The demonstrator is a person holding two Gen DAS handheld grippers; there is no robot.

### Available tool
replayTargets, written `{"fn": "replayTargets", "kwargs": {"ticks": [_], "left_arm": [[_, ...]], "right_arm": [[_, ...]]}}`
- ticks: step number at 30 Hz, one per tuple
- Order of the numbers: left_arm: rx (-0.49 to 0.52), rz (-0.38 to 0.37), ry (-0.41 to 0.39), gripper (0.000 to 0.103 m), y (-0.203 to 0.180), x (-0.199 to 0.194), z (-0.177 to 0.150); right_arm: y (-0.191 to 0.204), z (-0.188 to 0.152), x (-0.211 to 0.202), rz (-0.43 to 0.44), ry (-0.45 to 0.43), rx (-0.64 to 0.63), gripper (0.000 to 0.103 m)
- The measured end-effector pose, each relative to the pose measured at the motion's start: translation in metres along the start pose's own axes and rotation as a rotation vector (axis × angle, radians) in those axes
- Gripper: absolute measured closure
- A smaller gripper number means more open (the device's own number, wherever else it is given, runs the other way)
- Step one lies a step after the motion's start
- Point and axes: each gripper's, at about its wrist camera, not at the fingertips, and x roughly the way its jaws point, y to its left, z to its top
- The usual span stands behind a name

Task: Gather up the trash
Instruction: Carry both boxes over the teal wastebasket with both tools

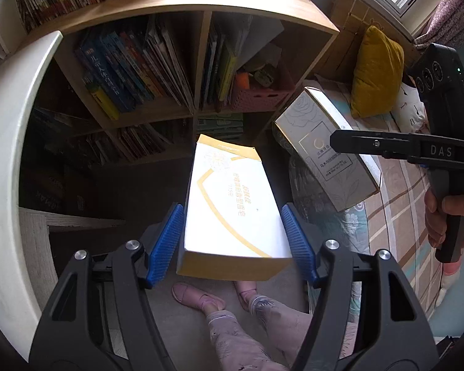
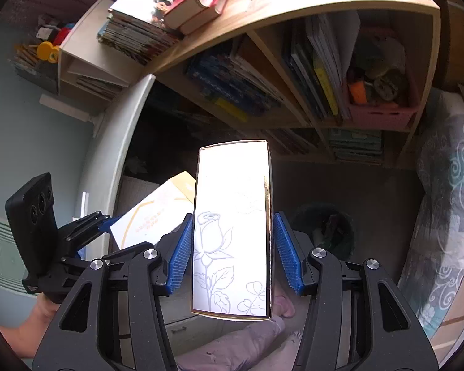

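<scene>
Surrounding both boxes is a crowded room corner: a wooden bookshelf (image 1: 201, 9) packed with upright books fills the background, a pink basket (image 2: 383, 114) of odds and ends sits in its right-hand compartment, and stacked books (image 2: 198, 0) lie on its top. A white curved tabletop edge (image 1: 12, 142) runs down the left, and a patterned bed (image 1: 396, 204) with a mustard cushion (image 1: 377, 71) lies to the right. On the floor below, a dark trash bin (image 2: 328, 232) lined with a bag stands near the bed, partly hidden behind the right hand-held gripper (image 2: 232, 247). The person's legs and pink slippers (image 1: 198, 296) show beneath the boxes.

The left hand-held gripper (image 1: 233, 238) is clamped on a white and yellow box (image 1: 232, 204), its blue pads pressed against the two long sides near the box's near end. The box's long axis runs straight away from the camera, toward the bookshelf, with its broad printed face up and the whole box held in the air above the floor.

The right hand-held gripper grips a white rose-printed box (image 2: 232, 232) the same way, pads on both long sides, the long axis pointing forward along the fingers. From the left wrist camera this box (image 1: 324, 151) sits tilted in the air over the bed's edge, well apart from the yellow one.
</scene>
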Motion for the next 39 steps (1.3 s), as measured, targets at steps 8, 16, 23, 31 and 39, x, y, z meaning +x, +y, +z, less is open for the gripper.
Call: {"fn": "replayTargets", "kwargs": {"ticks": [8,16,23,31,39], "left_arm": [[-0.016,-0.006,0.091,0.04,-0.002,0.055,-0.017],[-0.057,-0.014,0.162,0.04,0.01,0.112,-0.03],[-0.065,-0.015,0.203,0.04,0.022,0.158,-0.039],[-0.059,-0.034,0.254,0.04,0.027,0.206,-0.049],[-0.039,-0.045,0.289,0.04,0.032,0.236,-0.059]], "right_arm": [[-0.042,-0.023,0.039,0.004,0.055,0.073,0.05],[-0.082,-0.041,0.088,0.003,0.099,0.139,0.05],[-0.118,-0.054,0.128,0.0,0.118,0.205,0.05],[-0.152,-0.07,0.168,-0.005,0.144,0.292,0.05],[-0.172,-0.076,0.194,-0.013,0.141,0.348,0.05]]}}
